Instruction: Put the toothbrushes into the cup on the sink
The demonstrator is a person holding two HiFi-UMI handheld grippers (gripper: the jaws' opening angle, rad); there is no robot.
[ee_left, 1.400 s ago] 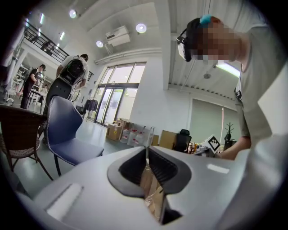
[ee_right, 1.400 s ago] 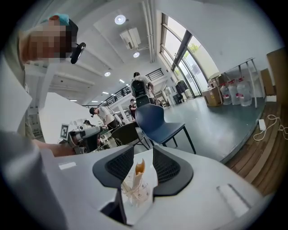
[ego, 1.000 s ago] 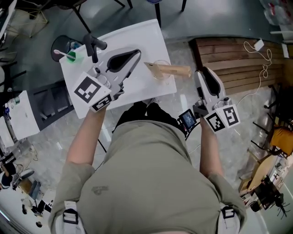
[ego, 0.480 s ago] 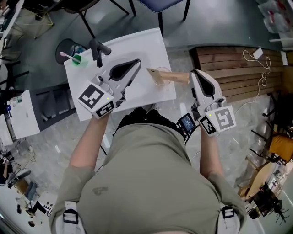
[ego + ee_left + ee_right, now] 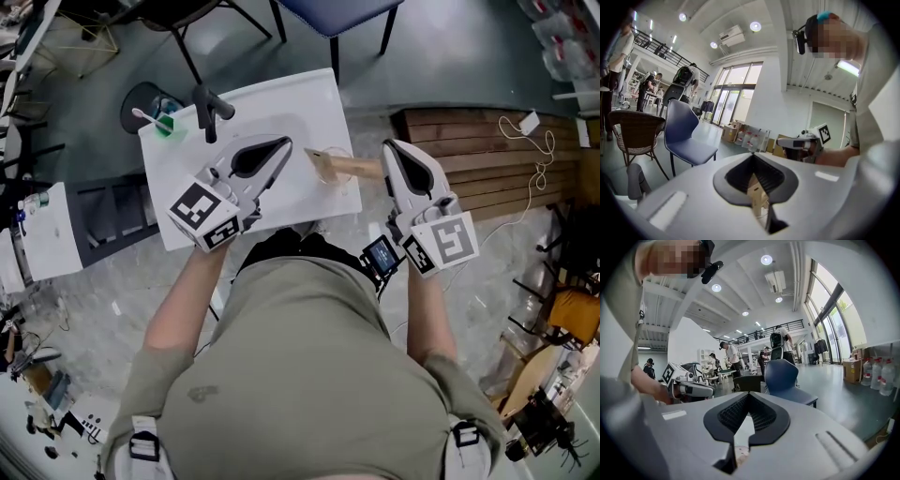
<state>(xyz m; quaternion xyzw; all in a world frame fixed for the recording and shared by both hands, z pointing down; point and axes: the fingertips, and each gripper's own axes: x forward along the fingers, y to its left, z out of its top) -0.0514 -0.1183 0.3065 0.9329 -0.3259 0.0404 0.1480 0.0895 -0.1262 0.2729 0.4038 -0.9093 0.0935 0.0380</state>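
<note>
**Head view**
- Sink (image 5: 300,103): white, on a stand, with a black tap (image 5: 206,105) at its far left.
- Cup (image 5: 328,167): clear and hard to see, on the sink's near right corner.
- Tan thing (image 5: 354,167): long, lies on its side across the cup, and one end sticks out past the sink's edge. I cannot tell if it is a toothbrush.
- Toothbrush (image 5: 145,115): white with a pink end, by a green thing (image 5: 167,127) at the sink's far left corner. It is well apart from the cup. I cannot tell if it is on the sink or behind it.
- Left gripper (image 5: 281,146): over the sink, tip near the tan thing but apart from it.
- Right gripper (image 5: 392,150): just beside the tan thing's right end. I cannot tell if they touch.
- Marks: each gripper's cube has a black-and-white square pattern.
- Small screen (image 5: 382,251): at the person's waist, print too small to read.

**Left gripper view**
- Jaws: closed, with only a thin slit left.
- Seen through the slit: the tan thing and a bit of the cup, out past the tips.
- Blue chair (image 5: 686,136): stands behind.

**Right gripper view**
- Jaws: have just been closing and are together now, with nothing seen between them.
- Seen through the slit: white sink and a bit of clear cup.
- Bottles (image 5: 876,376): at the right edge, labels too small to read.
</note>
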